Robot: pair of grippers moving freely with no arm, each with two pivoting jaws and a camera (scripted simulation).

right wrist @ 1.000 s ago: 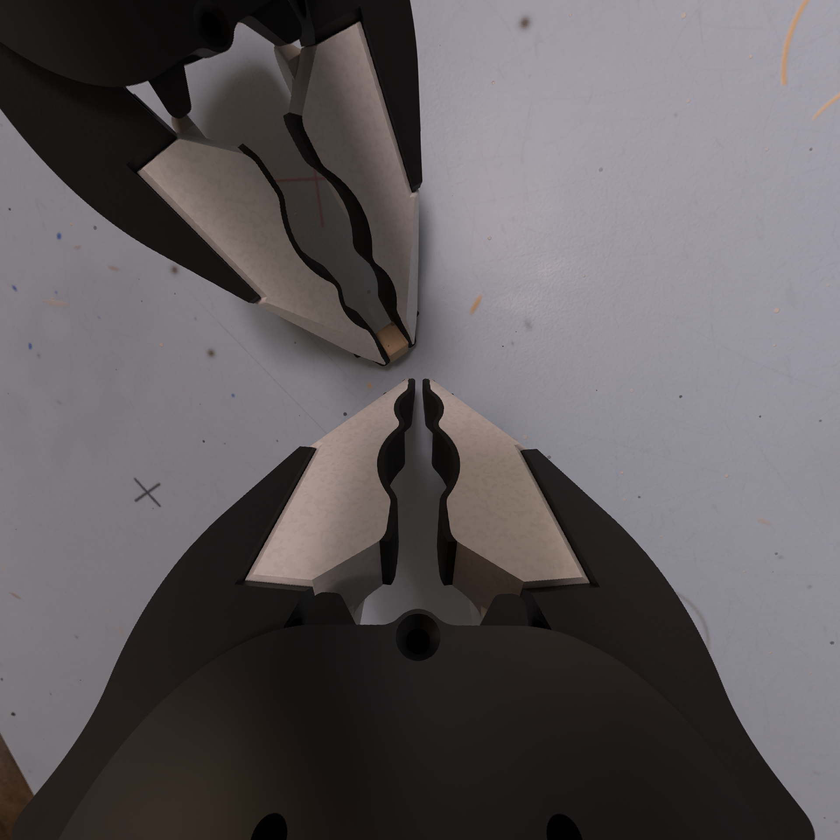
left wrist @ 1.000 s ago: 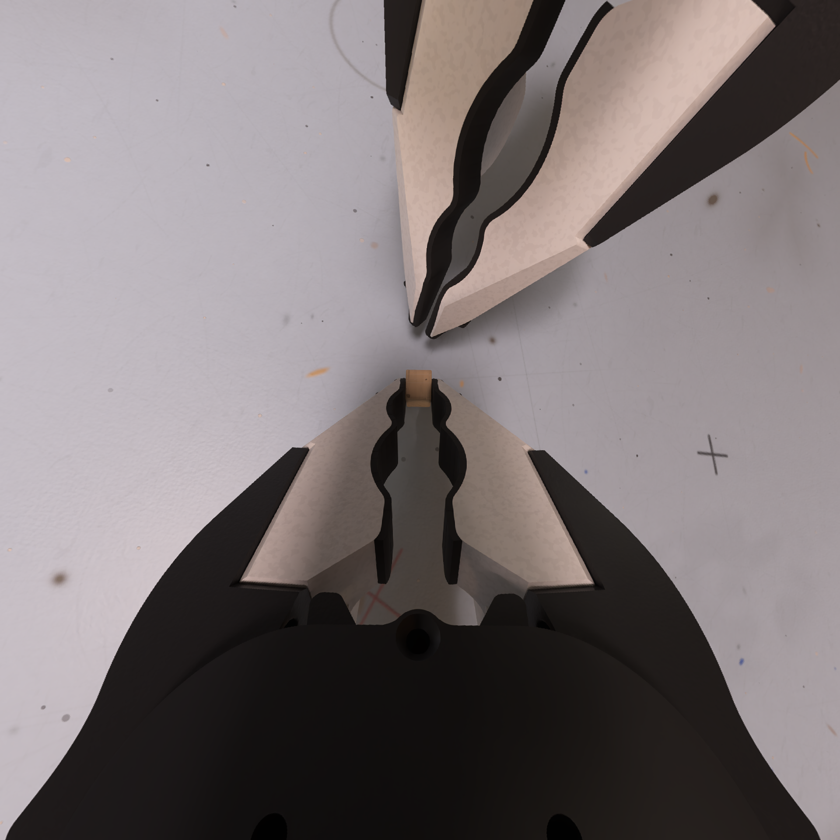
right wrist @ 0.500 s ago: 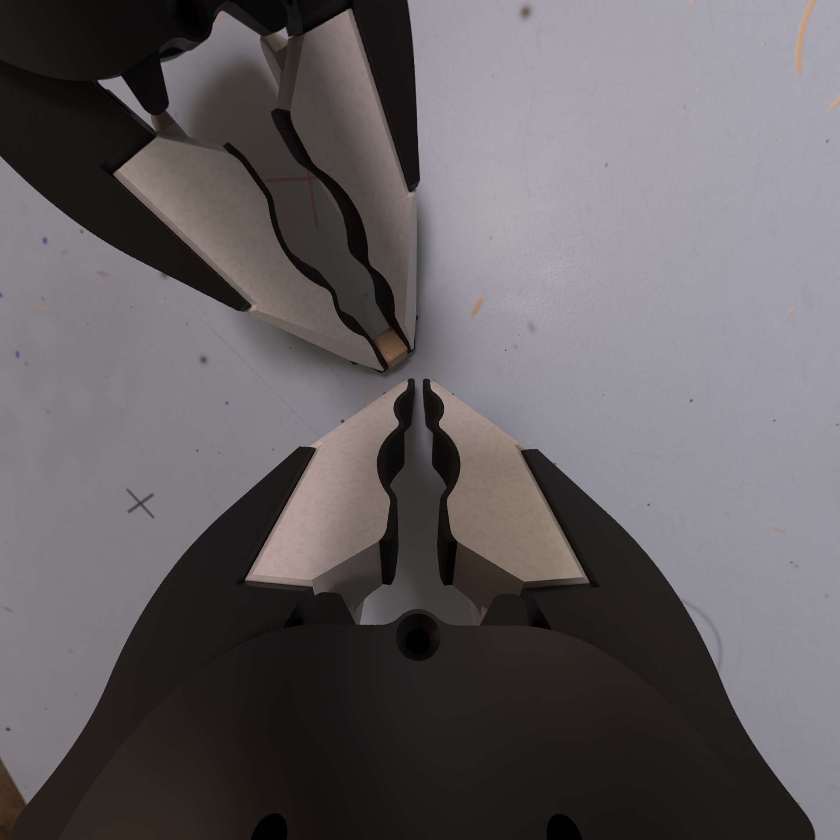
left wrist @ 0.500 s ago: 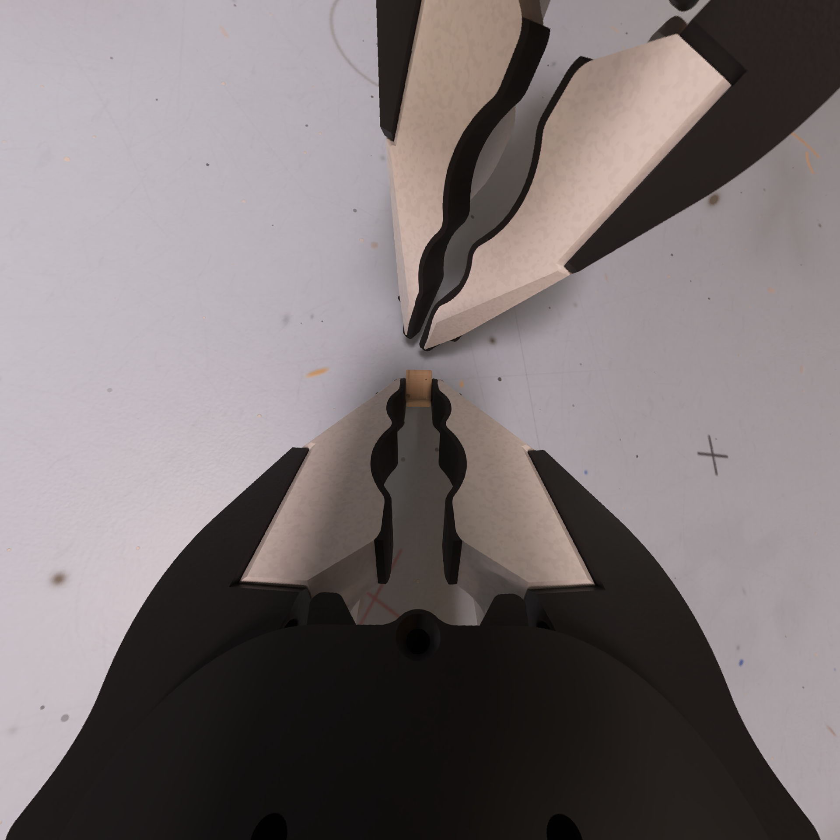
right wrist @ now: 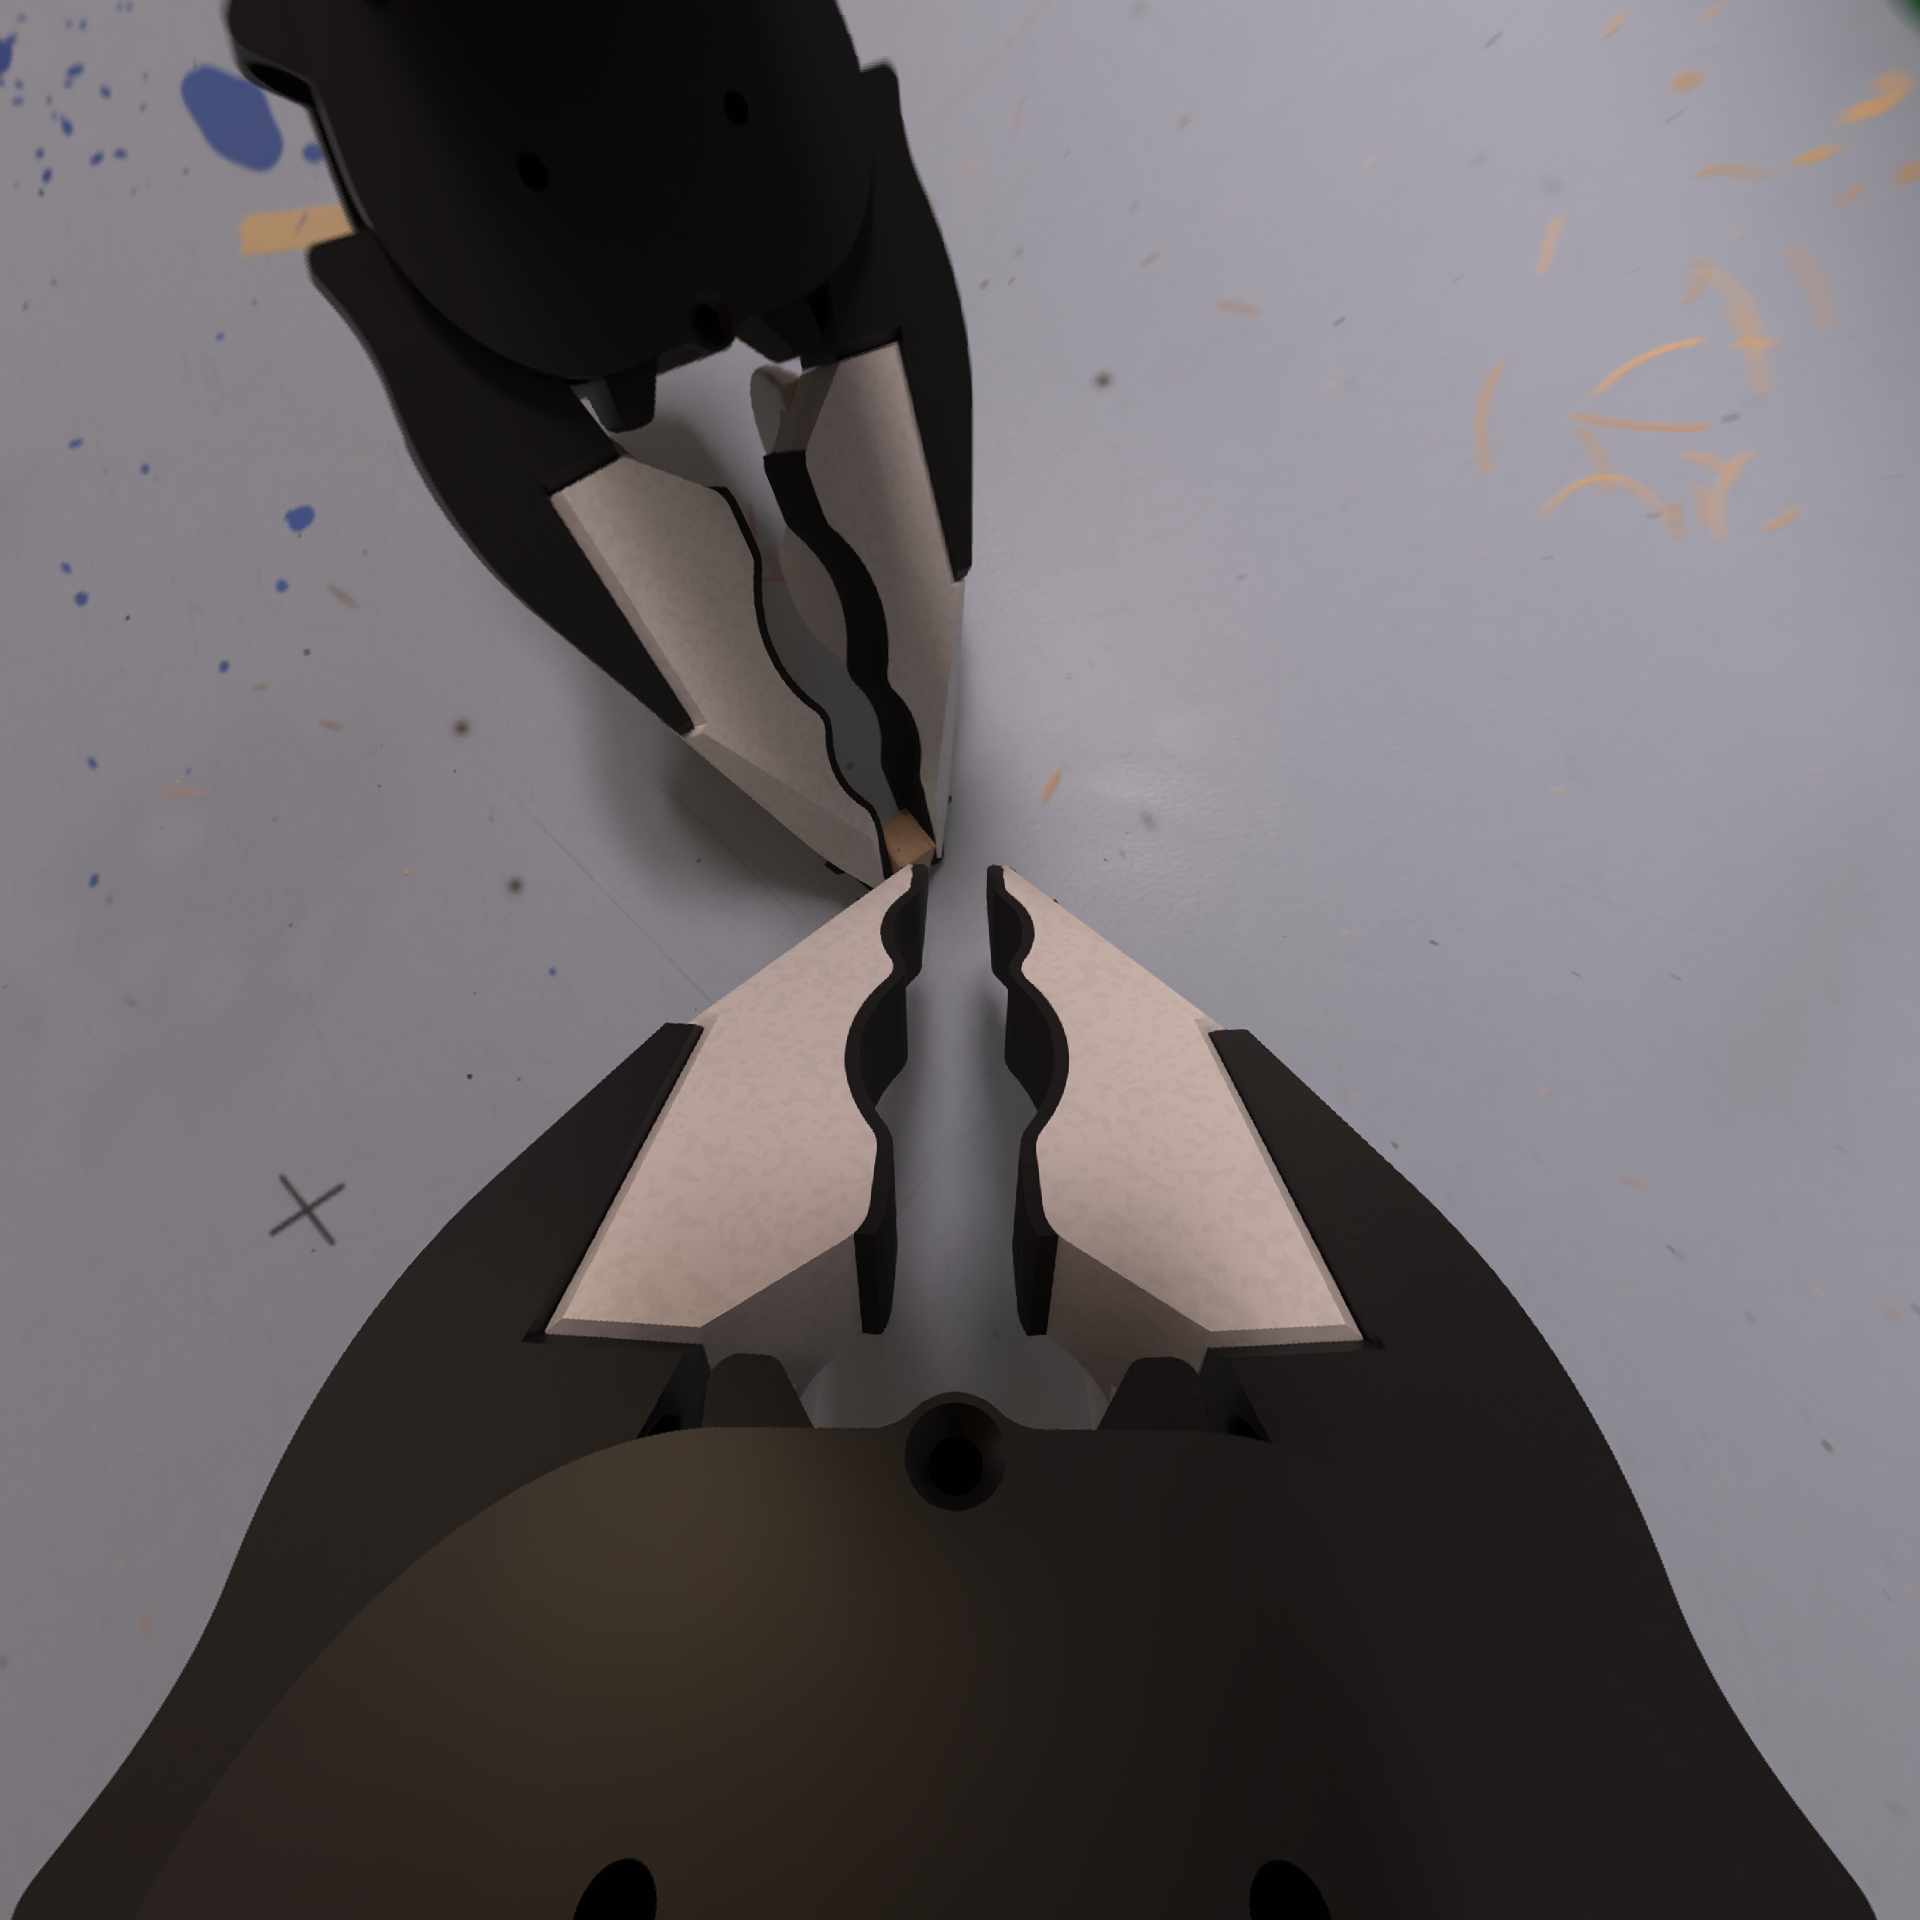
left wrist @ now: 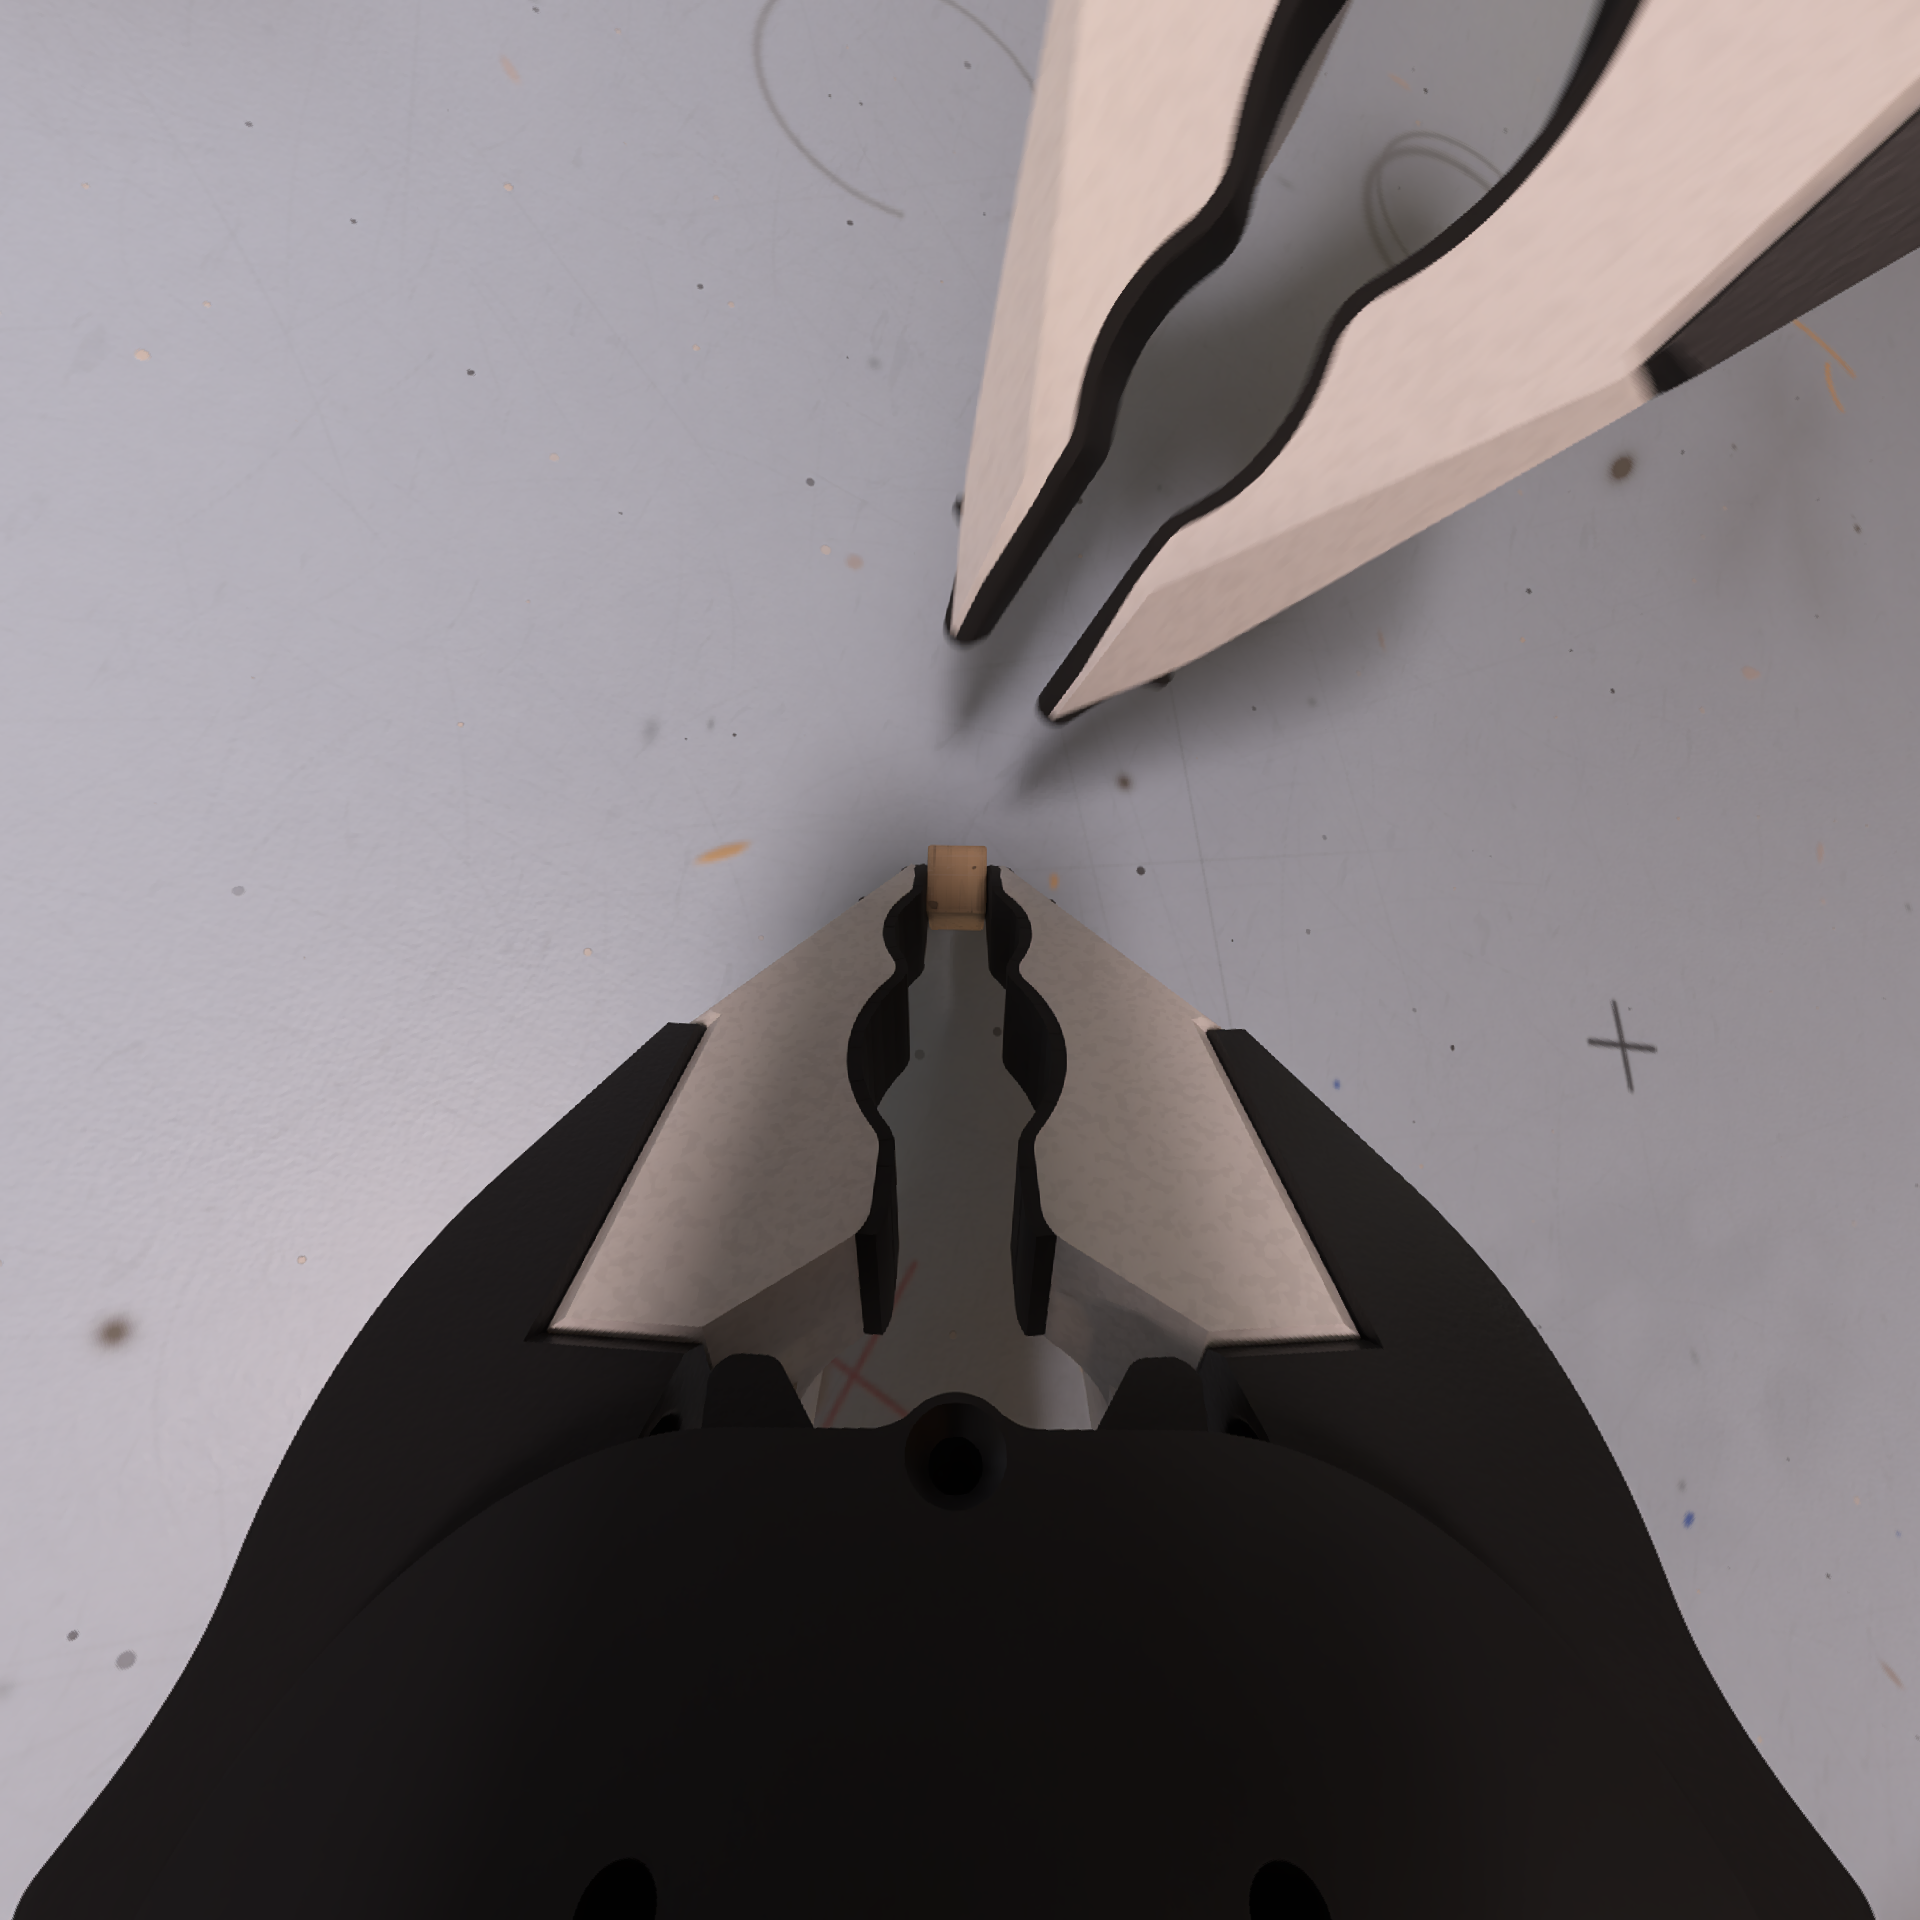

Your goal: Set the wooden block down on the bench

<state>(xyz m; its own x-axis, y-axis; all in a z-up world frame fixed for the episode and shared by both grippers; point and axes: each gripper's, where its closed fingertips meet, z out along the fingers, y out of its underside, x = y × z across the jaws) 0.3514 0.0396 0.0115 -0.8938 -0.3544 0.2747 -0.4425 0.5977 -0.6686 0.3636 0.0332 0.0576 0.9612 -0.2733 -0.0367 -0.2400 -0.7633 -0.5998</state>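
Note:
A small pale wooden block (left wrist: 956, 886) is pinched between the fingertips of my left gripper (left wrist: 957, 883), which is shut on it close over the grey bench (left wrist: 416, 623). The block also shows in the right wrist view (right wrist: 906, 837), at the tips of the left gripper (right wrist: 902, 854). My right gripper (right wrist: 956, 883) is open and empty, its jaws a small way apart. It points at the left gripper's tips from the opposite side. In the left wrist view the right gripper (left wrist: 1006, 665) sits up and to the right of the block, apart from it.
The bench is grey with specks and scratches. A pencilled cross (left wrist: 1623, 1045) lies to the right in the left wrist view; it also shows in the right wrist view (right wrist: 308, 1209). Blue paint spots (right wrist: 231, 116), a strip of tan tape (right wrist: 295, 229) and orange shavings (right wrist: 1662, 416) lie farther off.
My right gripper has opened from shut and has drawn back and up from the left gripper's tips. My left gripper keeps its hold on the block and has not moved.

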